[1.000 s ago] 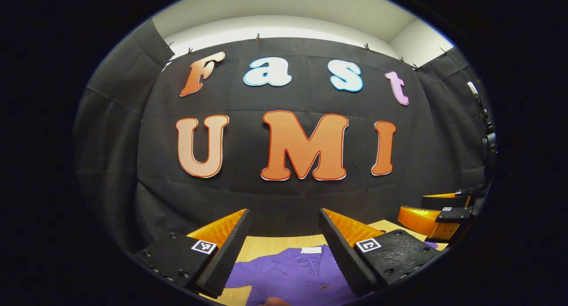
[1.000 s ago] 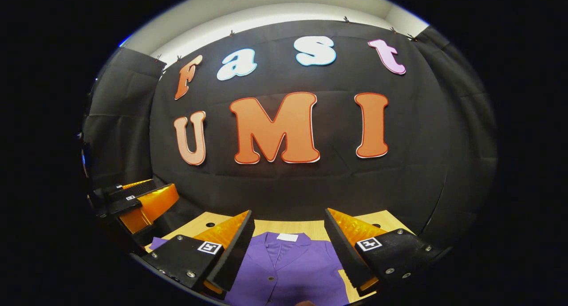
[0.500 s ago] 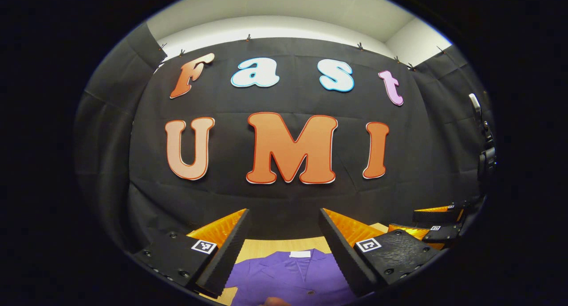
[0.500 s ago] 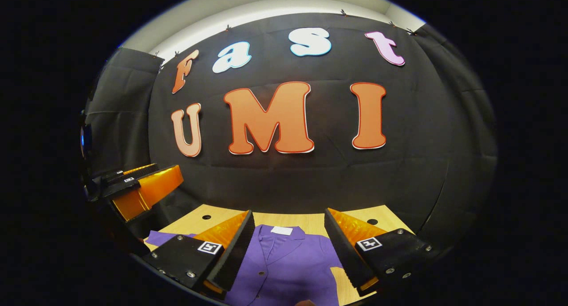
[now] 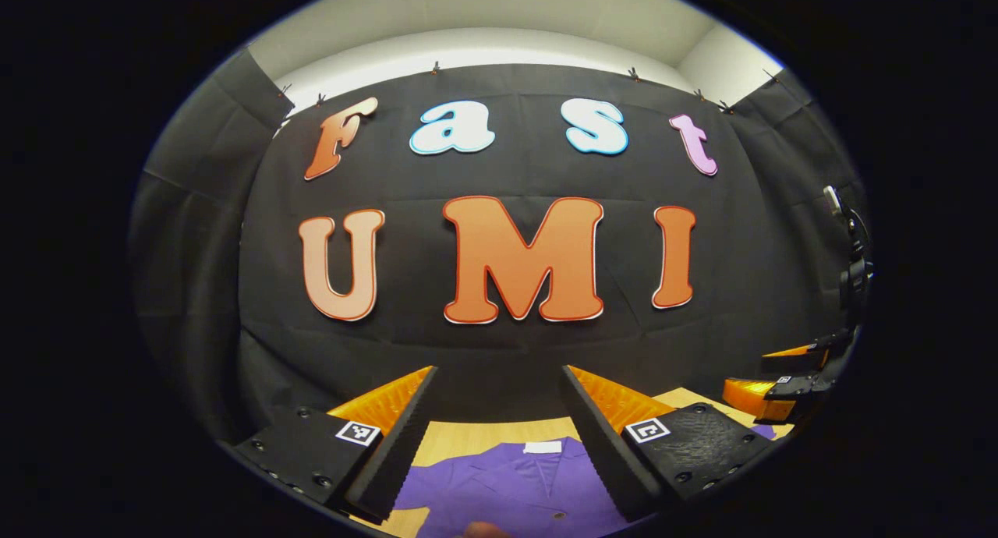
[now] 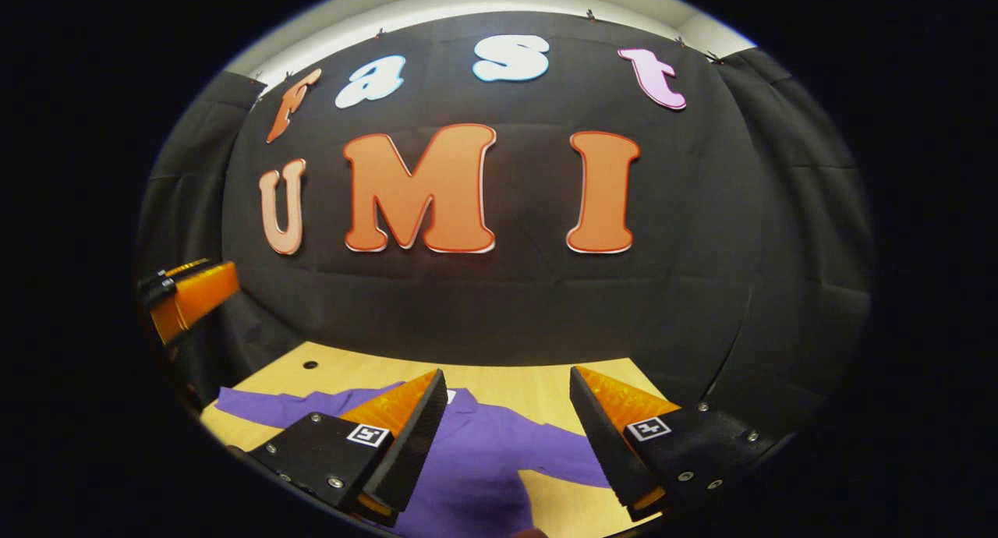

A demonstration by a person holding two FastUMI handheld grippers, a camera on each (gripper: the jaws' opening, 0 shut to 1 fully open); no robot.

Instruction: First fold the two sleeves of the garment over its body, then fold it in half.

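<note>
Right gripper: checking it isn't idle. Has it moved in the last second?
Yes. The right gripper swung rightward: the wall lettering slid left in its view, and the garment too.

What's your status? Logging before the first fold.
Left hand-held gripper open, right hand-held gripper open, both above the table. Purple garment flat, sleeves unfolded. Nothing in the way.

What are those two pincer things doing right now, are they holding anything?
Left gripper: open, holding nothing, above the purple buttoned garment.
Right gripper: open, holding nothing, above the same garment on the light wooden table.
</note>
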